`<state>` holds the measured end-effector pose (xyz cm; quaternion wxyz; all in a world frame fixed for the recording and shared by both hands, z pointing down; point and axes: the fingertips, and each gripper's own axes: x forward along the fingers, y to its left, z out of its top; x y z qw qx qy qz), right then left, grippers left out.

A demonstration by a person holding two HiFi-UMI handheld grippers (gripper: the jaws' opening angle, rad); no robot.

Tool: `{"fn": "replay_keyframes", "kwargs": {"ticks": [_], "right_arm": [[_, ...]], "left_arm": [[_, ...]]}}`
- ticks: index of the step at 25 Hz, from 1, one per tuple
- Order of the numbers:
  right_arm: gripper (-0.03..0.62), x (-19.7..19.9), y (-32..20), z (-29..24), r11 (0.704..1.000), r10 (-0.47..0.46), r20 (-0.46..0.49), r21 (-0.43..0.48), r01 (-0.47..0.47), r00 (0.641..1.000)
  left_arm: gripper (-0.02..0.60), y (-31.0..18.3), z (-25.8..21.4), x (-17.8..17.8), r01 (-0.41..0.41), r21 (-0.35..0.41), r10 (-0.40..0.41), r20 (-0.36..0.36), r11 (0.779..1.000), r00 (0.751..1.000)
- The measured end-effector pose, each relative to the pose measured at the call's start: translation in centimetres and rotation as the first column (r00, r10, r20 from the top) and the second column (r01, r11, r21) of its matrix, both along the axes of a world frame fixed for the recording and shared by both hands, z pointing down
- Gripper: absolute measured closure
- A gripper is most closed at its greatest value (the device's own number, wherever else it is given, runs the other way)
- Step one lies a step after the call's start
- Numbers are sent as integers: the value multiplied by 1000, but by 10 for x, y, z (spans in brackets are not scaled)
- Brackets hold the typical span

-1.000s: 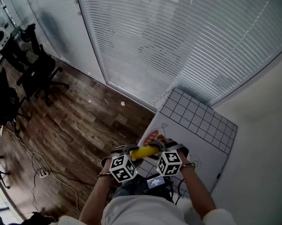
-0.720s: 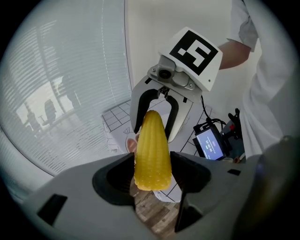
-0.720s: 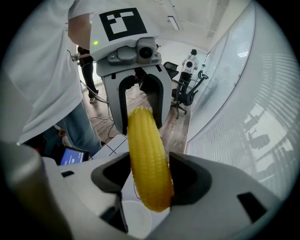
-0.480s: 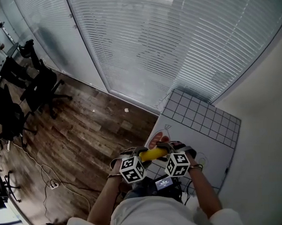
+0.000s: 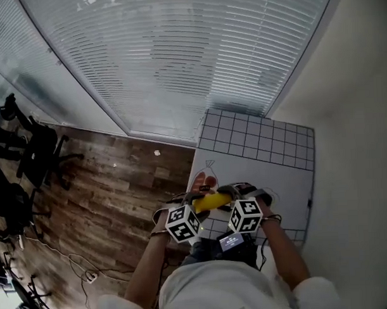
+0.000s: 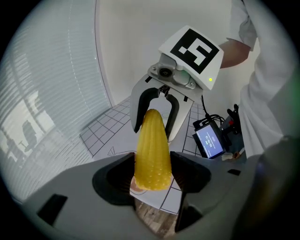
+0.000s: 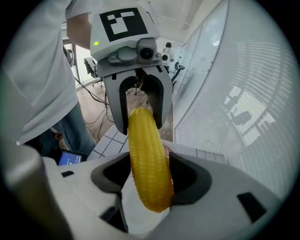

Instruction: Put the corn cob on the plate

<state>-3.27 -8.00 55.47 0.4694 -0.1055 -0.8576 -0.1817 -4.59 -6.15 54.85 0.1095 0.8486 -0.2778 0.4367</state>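
The corn cob (image 5: pixel 211 202) hung level in the air between the two tongs. The left gripper (image 6: pixel 151 180) was clamped on its thick end and the right gripper (image 7: pixel 149 183) on the other end, so the two faced each other along its length. It was held over the near edge of the white gridded mat (image 5: pixel 270 173), close to the reddish plate (image 5: pixel 202 181) at the mat's floor-side edge, not resting on it.
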Motion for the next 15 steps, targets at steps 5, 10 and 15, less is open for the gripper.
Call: {"fn": "replay_keyframes", "kwargs": {"ticks": [5,10,15], "right_arm": [[332,29,-12,2,995,105,-5,-4,-105,994],[332,52,-18,1,981,195,-3,-5,-195,981],[333,82,-24,-1,958,287,-2,-6,-287,958]], "left_arm": [[334,-13,2,27,-102,2,102,4,995,995],[336,-22,2,48,-191,2,191,4,982,982],[337,-30,0,75,-273,4,273,2,962,962]]}}
